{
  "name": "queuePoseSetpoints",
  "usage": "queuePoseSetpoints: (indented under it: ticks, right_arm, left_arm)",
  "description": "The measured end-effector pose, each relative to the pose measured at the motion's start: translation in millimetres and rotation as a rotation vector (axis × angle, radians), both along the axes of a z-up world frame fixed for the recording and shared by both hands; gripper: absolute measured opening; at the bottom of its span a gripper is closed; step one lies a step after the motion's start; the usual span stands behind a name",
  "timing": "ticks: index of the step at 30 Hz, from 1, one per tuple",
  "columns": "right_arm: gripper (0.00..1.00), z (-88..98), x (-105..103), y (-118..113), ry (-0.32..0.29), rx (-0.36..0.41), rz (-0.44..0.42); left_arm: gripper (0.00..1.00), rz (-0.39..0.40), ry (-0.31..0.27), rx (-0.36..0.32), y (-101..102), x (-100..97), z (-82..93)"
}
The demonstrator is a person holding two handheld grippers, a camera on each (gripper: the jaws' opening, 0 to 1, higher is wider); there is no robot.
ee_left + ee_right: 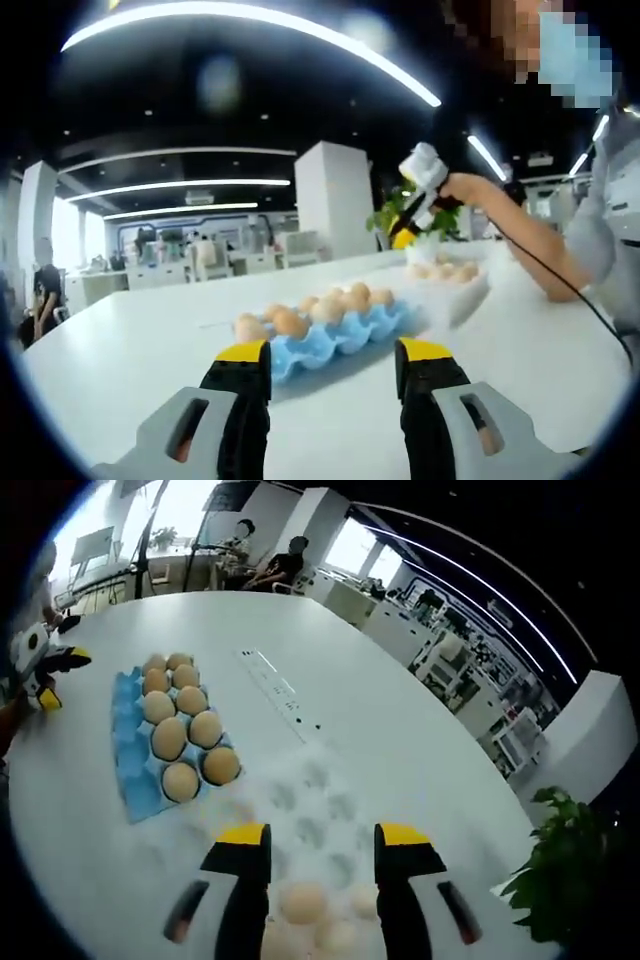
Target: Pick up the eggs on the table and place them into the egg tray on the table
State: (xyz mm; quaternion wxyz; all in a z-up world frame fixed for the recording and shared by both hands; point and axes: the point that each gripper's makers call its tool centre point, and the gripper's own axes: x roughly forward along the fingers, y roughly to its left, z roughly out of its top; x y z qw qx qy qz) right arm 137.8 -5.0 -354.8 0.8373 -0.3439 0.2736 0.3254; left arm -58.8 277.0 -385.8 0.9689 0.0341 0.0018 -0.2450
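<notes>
on table, left gripper view: blue egg tray (345, 335) seen just beyond the jaws, eggs (290, 322) seated along its far row
left gripper (333, 362): jaws spread apart, nothing held
right gripper (418, 205): seen raised above loose eggs (445, 270) in a clear tray

right gripper view, tray: blue egg tray (130, 765) lies well ahead, eggs (180, 780) filling two rows
right gripper (320, 842): jaws released, hovering over loose eggs (303, 902)
left gripper (40, 670): seen at tray's far end, state cannot be told here

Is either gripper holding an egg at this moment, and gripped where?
Neither. The left gripper and right gripper both stand open with nothing between their jaws.
</notes>
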Motion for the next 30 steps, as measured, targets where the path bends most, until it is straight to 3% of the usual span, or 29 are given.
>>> queuePoseSetpoints:
  ticks: [7, 12, 18, 25, 30]
  right_arm:
    - [0.44, -19.2, -1, -16, 0.052, -0.087, -0.015]
    - [0.44, -23.3, 2, -19, 0.073, -0.095, -0.019]
    - [0.44, -40.1, 0, -25, 0.141, -0.145, -0.006]
    - [0.43, -45.5, 2, -31, 0.168, -0.152, -0.028]
    - [0.41, -54.8, -1, -43, 0.204, -0.197, -0.068]
  left_arm:
    - [0.50, 0.001, 0.003, 0.001, 0, 0.2, -1.2]
    - [0.50, 0.002, 0.000, 0.003, -1, 0.2, -0.8]
    - [0.50, 0.001, 0.002, 0.002, -2, 0.5, -1.2]
    - [0.50, 0.000, 0.004, 0.003, -2, 0.4, -1.5]
    - [0.50, 0.000, 0.005, 0.002, -2, 0.7, -1.7]
